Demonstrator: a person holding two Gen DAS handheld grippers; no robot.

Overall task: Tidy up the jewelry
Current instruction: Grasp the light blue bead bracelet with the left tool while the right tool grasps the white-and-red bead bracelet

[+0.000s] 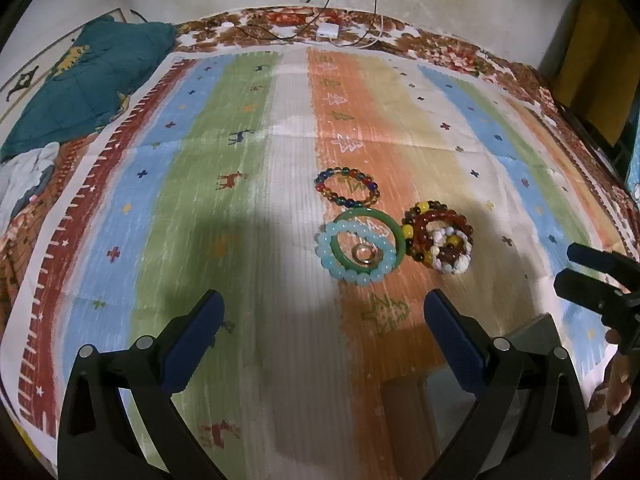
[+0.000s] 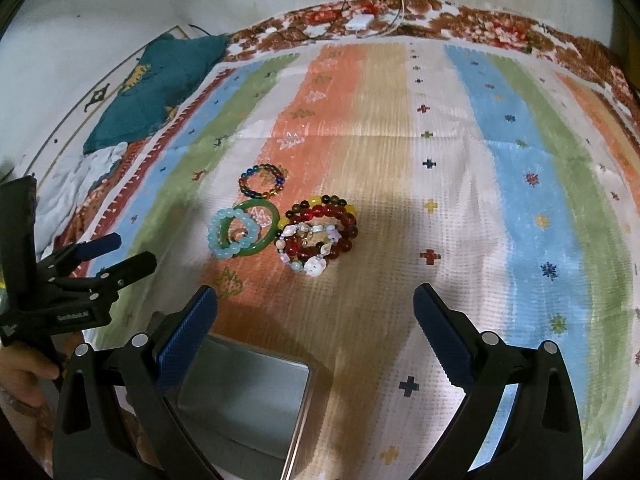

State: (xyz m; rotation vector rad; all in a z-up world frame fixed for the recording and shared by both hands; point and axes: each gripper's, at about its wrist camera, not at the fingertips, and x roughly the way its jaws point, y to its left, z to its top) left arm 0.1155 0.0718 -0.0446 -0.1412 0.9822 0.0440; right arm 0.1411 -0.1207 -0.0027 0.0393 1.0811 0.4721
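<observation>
**Jewelry untouched, both grippers wide and empty**

Jewelry sits in one cluster mid-cloth point(image 1: 192, 200), nothing lifted yet. L gripper point(image 1: 322, 328) jaws spread wide, nothing between them, hanging short of the pile. R gripper point(image 2: 316, 320) same: wide apart, empty, pile at 12 ahead of it.

Layout from L view: multi-colour bead loop point(image 1: 347, 186) at 12 of the group, lying alone, just clear of the bangle. Green bangle point(image 1: 366, 240) overlaps the pale-blue bead bracelet point(image 1: 354, 254), w/ a small ring point(image 1: 364, 254) inside both. At 3 o'clock, touching the bangle, a heap of red/yellow/white beads point(image 1: 438, 238), several strands tangled, can't tell how many. Tin point(image 2: 248, 392) open, at 6, right under R gripper's left finger.

Looks like the opening step: pick a first piece for the tin. Best bet, imo: the lone bead loop. It's free of the rest, so no drag-along. Come in low, one finger inside the loop, one outside, pinch the bead strand. Leave the bangle stack till later; lifting the bangle prob. flicks the ring away. Beads roll on soft cloth, so close slowly. Heap last, strand by strand.
</observation>
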